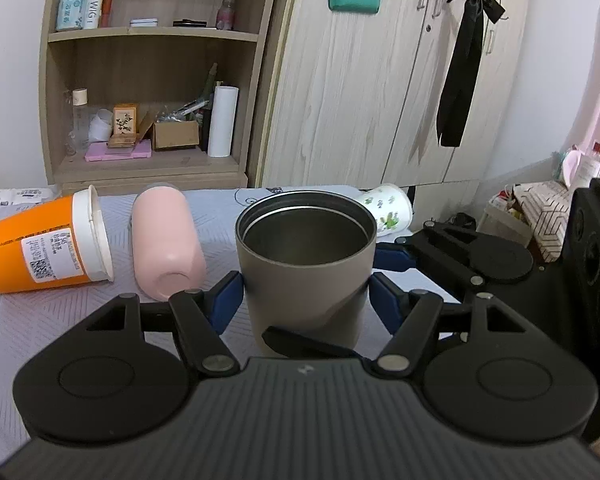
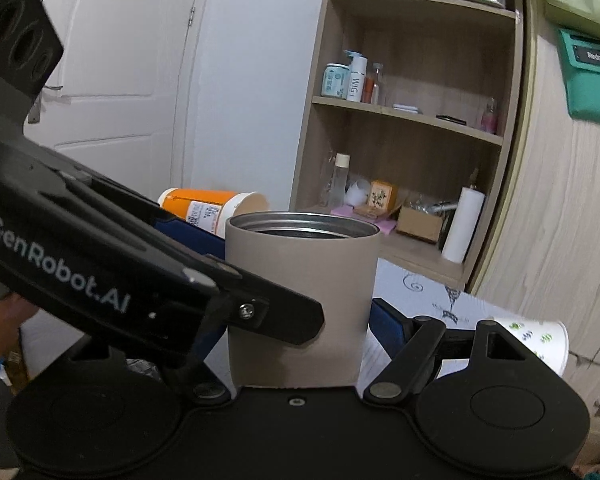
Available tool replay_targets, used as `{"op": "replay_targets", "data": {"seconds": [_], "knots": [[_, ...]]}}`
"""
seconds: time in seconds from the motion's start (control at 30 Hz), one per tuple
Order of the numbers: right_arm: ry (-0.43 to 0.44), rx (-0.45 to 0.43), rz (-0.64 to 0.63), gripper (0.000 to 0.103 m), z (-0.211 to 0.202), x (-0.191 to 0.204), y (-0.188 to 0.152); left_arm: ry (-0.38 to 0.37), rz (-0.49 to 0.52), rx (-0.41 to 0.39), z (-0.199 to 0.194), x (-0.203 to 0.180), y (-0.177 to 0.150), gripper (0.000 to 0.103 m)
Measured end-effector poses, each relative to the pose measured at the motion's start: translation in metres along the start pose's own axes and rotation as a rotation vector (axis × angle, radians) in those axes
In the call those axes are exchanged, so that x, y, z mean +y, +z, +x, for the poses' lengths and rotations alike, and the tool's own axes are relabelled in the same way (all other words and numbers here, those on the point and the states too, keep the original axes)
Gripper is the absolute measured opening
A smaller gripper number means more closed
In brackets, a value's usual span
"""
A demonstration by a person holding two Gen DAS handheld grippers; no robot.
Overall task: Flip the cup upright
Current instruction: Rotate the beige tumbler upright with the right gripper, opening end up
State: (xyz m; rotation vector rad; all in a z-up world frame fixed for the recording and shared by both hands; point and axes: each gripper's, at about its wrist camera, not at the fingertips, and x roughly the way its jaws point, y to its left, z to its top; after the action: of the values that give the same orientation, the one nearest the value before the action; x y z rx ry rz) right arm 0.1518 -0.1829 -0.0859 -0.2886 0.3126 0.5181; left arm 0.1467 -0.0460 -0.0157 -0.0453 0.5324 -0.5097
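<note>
Both grippers' jaws against upright taupe cup [image 1: 306,264]; "GenRobot.AI" on left gripper [image 2: 260,280].

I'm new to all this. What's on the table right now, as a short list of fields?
Upright cup: grey metal-lined cup, mouth up
Left gripper: blue pads at the cup's sides, contact unclear
Right gripper: beside the same cup, grip unclear
Lying on their sides: orange cup, pink bottle, floral paper cup
Surface: pale patterned table
</note>
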Motion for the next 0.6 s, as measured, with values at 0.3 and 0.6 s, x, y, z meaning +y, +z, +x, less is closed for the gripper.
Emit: {"op": "replay_targets", "data": {"seconds": [0.3, 0.6], "knots": [[0.002, -0.009, 0.055, 0.082, 0.014, -0.011, -0.006, -0.032, 0.036, -0.016, 0.012, 0.005, 0.000, 0.068], [0.003, 0.010, 0.106, 0.082, 0.019, -0.017, -0.009, -0.021, 0.038, -0.033, 0.017, 0.001, -0.002, 0.068]]}}
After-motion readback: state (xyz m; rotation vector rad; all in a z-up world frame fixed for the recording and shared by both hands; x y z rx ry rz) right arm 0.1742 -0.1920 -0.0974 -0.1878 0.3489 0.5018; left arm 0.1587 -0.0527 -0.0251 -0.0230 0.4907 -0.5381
